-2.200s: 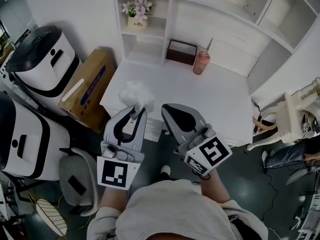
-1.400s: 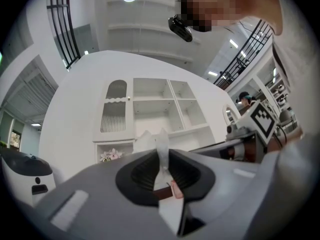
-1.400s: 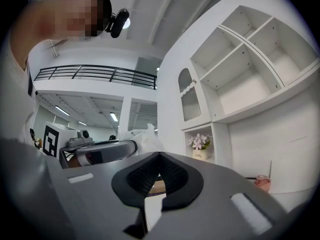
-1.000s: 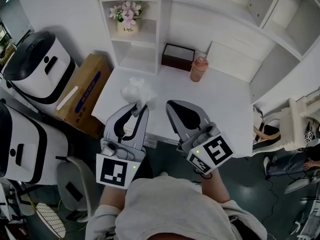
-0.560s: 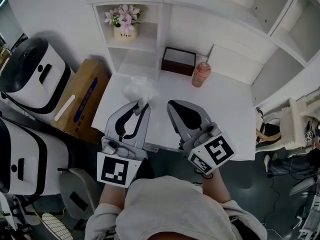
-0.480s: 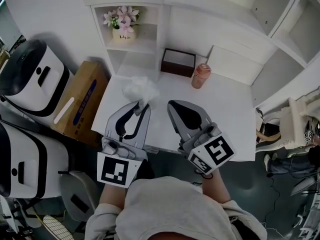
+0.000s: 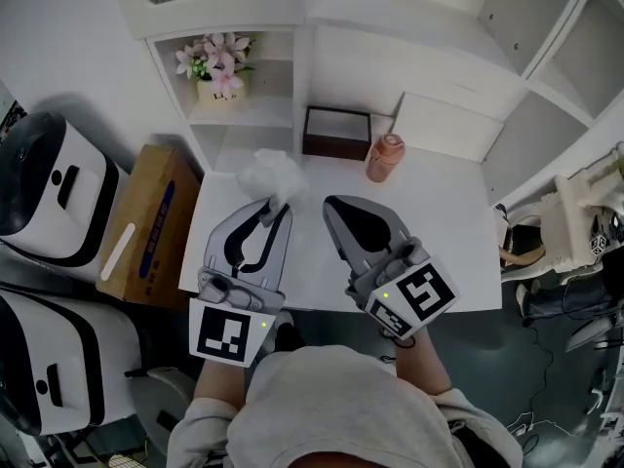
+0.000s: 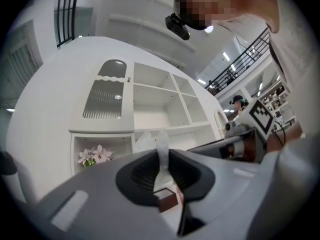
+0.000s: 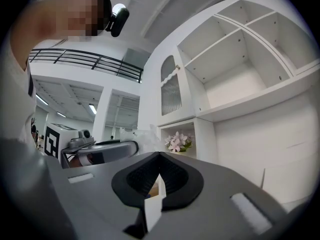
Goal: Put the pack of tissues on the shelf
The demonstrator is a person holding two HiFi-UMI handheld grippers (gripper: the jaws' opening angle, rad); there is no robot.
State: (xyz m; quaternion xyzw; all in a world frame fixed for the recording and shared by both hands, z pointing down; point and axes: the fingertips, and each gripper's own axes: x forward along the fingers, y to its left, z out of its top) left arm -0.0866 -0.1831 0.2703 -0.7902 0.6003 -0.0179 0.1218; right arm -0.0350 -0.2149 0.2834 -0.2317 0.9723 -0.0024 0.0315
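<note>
The pack of tissues (image 7: 267, 175) is a white, crinkly plastic bundle held over the left part of the white desk (image 7: 439, 213). My left gripper (image 7: 280, 203) is shut on a fold of its wrapper. In the left gripper view the thin film (image 8: 162, 151) stands pinched between the jaws of my left gripper (image 8: 162, 158). My right gripper (image 7: 332, 204) hovers beside it to the right, shut, with nothing in it. The white shelf unit (image 7: 239, 113) rises at the back left of the desk, just beyond the pack. In the right gripper view the pack (image 9: 141, 134) shows at the left gripper's tip.
A pot of pink flowers (image 7: 213, 71) fills the shelf's upper compartment. A dark brown box (image 7: 336, 133) and a pink cup (image 7: 385, 156) stand at the back of the desk. A cardboard box (image 7: 141, 224) and white machines (image 7: 49, 203) crowd the floor at left.
Both grippers have advanced over the desk towards the shelf, which now sits lower and closer in the head view. The left gripper still grips the pack.
</note>
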